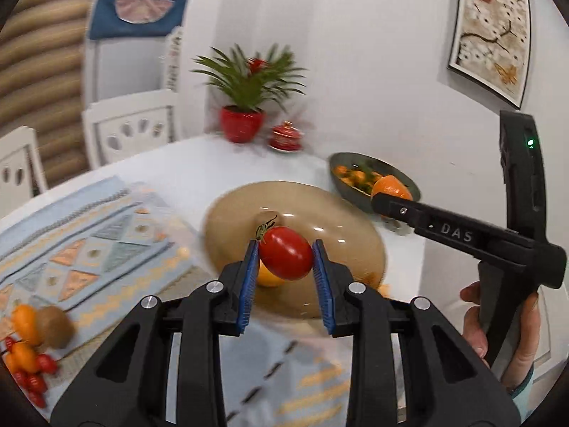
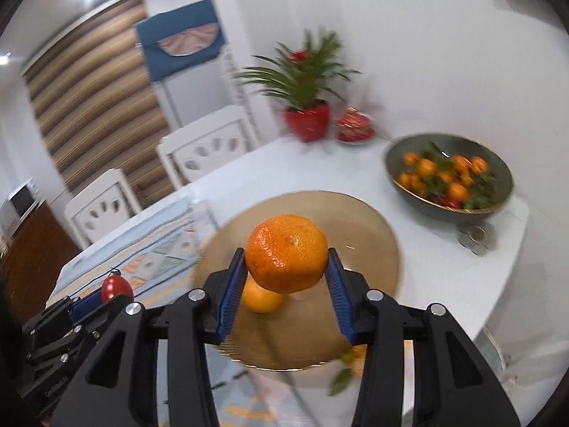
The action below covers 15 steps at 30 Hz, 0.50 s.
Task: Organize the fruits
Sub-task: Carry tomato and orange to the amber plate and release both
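My left gripper [image 1: 284, 254] is shut on a red tomato [image 1: 285, 253] with a green stem, held above a tan round plate [image 1: 341, 227]. An orange fruit [image 1: 266, 277] lies on that plate, mostly hidden behind the tomato. My right gripper [image 2: 286, 259] is shut on a mandarin [image 2: 286, 252] over the same plate [image 2: 362, 235], with the plate's orange fruit [image 2: 261, 300] just below it. In the left wrist view the right gripper [image 1: 386, 201] shows at the right with the mandarin [image 1: 391, 186] at its tip. The left gripper [image 2: 106, 299] with the tomato [image 2: 116, 287] appears low left.
A dark bowl [image 2: 402, 158] of small mandarins and leaves stands at the back right. A red potted plant [image 1: 243, 121] and red lidded dish [image 1: 285, 137] stand by the wall. Kiwi, orange and red fruits [image 1: 32, 338] lie on the patterned blue mat [image 1: 89, 245]. White chairs [image 1: 131, 128] are behind.
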Available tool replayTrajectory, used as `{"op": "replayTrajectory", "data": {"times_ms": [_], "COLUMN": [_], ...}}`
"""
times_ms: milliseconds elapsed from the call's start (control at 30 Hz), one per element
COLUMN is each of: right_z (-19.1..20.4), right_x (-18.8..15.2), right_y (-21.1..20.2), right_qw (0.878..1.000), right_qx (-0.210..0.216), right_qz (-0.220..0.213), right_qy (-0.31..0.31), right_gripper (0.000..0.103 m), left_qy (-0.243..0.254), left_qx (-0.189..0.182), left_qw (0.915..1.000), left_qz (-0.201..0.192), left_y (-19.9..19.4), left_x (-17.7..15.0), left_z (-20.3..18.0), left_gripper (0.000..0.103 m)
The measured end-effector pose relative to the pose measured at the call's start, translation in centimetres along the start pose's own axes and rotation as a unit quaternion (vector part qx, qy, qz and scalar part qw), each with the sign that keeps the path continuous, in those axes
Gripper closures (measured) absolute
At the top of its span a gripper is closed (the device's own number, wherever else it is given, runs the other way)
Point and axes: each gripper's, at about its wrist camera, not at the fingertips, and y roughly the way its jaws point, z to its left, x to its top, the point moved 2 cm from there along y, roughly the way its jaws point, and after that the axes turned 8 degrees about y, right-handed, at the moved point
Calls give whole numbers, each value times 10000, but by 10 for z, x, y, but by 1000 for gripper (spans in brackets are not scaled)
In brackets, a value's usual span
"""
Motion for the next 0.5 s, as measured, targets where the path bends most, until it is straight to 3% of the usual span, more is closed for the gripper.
{"op": "replayTrajectory", "data": {"times_ms": [233,500], "right_z": [-42,-49], "right_x": [-7,-15], "right_y": [28,50], "right_qw": [9983,9956], "right_qx": [-169,-524], "right_qz": [468,753], "right_qy": [287,178], "right_gripper": [59,59], "left_qy": [-37,-103], "left_qx": [-282,-396], "left_qw": [9988,9949], "left_qz": [396,924], "left_y": [54,99], "left_x": [-3,-22], "left_z": [-21,-22], "left_gripper": [74,74]}}
